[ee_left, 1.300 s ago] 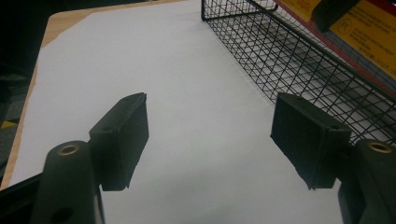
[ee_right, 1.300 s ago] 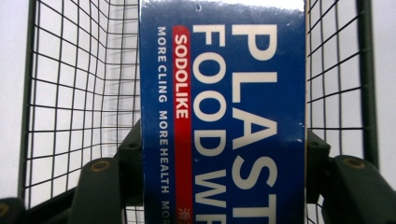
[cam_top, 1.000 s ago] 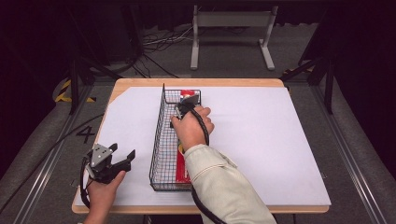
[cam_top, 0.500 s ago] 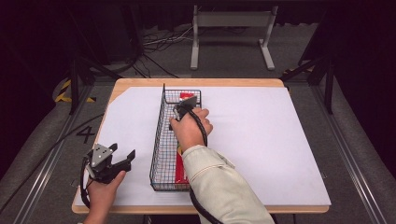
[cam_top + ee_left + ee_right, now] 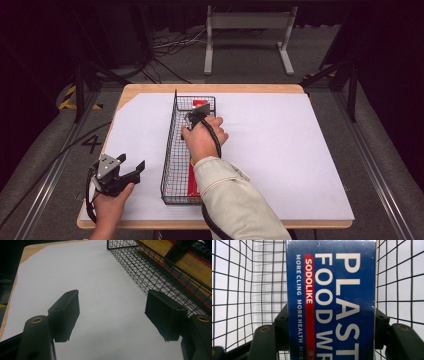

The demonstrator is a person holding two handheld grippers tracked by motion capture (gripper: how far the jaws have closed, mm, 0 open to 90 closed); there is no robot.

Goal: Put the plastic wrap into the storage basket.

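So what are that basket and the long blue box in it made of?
The basket looks like thin black metal wire: an open welded grid, probably coated. The box seems to be printed cardboard under glossy clear film, judging by its sharp edges and soft sheen. The right gripper clamps it.

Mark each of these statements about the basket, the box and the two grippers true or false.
1. The right gripper has its jaws around the plastic food wrap box. True.
2. The wire basket stands on bare wood. False: it stands on the white sheet.
3. The left gripper holds the basket's rim. False: its jaws are open over the sheet, beside the basket.
4. The box's face is blue with white lettering. True.
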